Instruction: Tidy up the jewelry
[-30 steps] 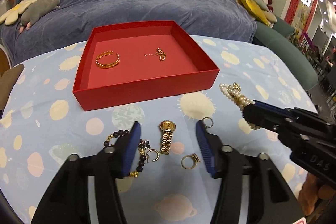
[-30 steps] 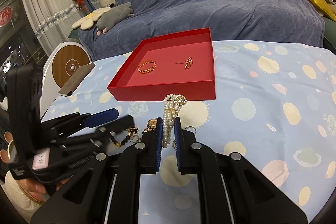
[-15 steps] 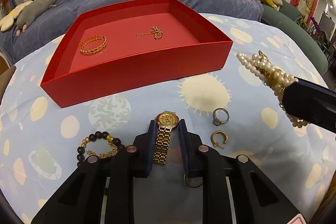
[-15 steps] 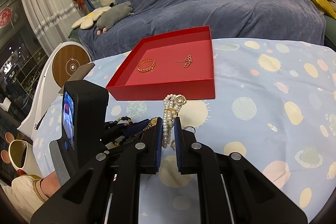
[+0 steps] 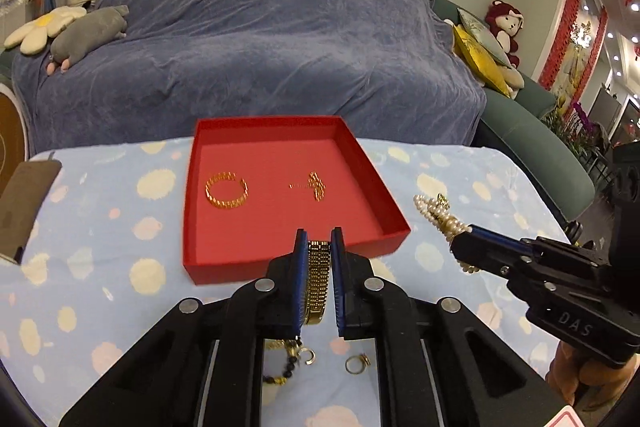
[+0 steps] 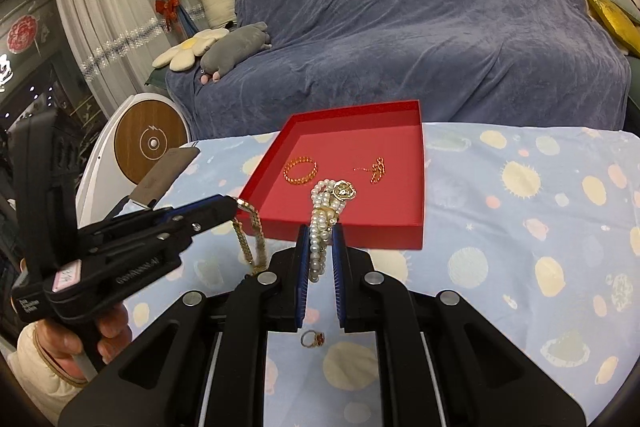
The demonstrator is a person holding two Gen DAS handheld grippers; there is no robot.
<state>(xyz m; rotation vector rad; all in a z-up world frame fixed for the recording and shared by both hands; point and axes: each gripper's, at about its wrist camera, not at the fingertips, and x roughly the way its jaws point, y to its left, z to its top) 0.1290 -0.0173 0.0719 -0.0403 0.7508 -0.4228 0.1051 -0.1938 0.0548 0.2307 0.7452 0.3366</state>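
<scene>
**Item: gold watch, lifted off bench**

Since the earlier frame, the left gripper (image 5: pixel 319 267) is clamping the gold watch (image 5: pixel 317 277) and raising it clear of the bench (image 5: pixel 100 227). Right gripper (image 6: pixel 321 251) is pinching the pearl bracelet (image 6: pixel 322 223). Red tray (image 5: pixel 192 227) is lying at 12 o'clock. Risk: the dangling watch strap is snagging the tray's rim or slipping out.

A box (image 5: pixel 294 259) is set on the tabletop (image 5: pixel 100 235), with a sofa (image 5: pixel 248 39) behind it. Inside the box, a bangle (image 5: pixel 226 190) is placed to the left and a chain (image 5: pixel 316 185) to the right, well apart. A watch (image 5: pixel 318 277) is held in the left claw (image 5: pixel 319 275) before the box's near wall; a pearl bracelet (image 6: pixel 322 227) is held in the right claw (image 6: pixel 320 259), right of the box. Rings (image 5: pixel 357 363) and a bead bracelet (image 5: pixel 286 371) are left on the tabletop beneath the left claw.
</scene>
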